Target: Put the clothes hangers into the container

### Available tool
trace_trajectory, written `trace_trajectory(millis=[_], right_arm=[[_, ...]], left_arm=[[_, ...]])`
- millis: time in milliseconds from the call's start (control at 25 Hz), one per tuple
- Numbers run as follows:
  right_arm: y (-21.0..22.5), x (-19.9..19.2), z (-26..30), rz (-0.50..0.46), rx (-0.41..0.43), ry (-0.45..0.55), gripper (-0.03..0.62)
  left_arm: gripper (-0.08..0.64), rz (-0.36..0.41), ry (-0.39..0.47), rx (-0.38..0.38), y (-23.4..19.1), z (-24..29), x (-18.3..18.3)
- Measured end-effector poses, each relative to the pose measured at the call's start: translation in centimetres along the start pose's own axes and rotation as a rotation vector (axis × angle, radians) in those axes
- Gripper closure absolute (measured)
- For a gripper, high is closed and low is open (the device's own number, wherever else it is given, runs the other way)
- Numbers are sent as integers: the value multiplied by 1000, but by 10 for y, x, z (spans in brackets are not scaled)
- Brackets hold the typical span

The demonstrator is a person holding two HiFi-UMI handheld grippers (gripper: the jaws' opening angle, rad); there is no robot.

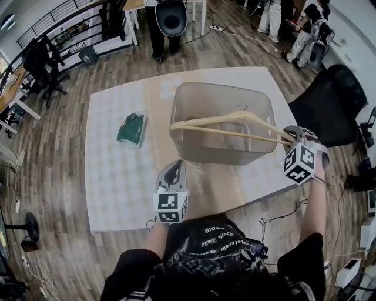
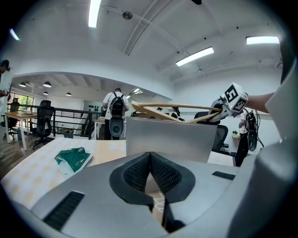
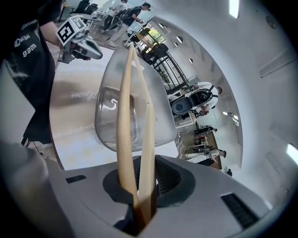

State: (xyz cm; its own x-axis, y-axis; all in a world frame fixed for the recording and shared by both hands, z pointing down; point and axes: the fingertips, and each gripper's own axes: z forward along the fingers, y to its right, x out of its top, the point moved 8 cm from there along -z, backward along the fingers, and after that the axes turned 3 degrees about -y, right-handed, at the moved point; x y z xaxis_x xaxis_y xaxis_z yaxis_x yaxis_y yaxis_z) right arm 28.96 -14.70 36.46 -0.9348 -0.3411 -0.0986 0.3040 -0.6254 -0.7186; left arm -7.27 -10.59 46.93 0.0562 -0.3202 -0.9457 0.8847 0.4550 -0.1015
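Observation:
A wooden clothes hanger (image 1: 229,123) lies level across the top of a translucent grey container (image 1: 223,154) in the middle of the table. My right gripper (image 1: 288,136) is shut on the hanger's right end, at the container's right side. In the right gripper view the hanger's two arms (image 3: 125,116) run out from between the pads (image 3: 163,179) over the container (image 3: 156,125). My left gripper (image 1: 174,170) hangs near the table's front edge, short of the container, jaws shut with nothing in them. From the left gripper view the container wall (image 2: 167,139) stands close ahead, with the hanger (image 2: 172,108) above it.
A folded green item (image 1: 131,129) lies on the white cloth (image 1: 111,176) left of the container. A black office chair (image 1: 329,103) stands off the table's right edge. People stand beyond the far edge, one with a backpack (image 1: 170,17).

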Motion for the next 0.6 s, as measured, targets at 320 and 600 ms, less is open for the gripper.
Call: trace_trajectory(millis=[320,600], right_arm=[[11,3,17,-69,63,-55,529],[16,12,32,-124,110,-80,529]], left_arm=[[540,-4,-20,15,0,7,-1],[540,-7,-26,30,-2,10,-4]])
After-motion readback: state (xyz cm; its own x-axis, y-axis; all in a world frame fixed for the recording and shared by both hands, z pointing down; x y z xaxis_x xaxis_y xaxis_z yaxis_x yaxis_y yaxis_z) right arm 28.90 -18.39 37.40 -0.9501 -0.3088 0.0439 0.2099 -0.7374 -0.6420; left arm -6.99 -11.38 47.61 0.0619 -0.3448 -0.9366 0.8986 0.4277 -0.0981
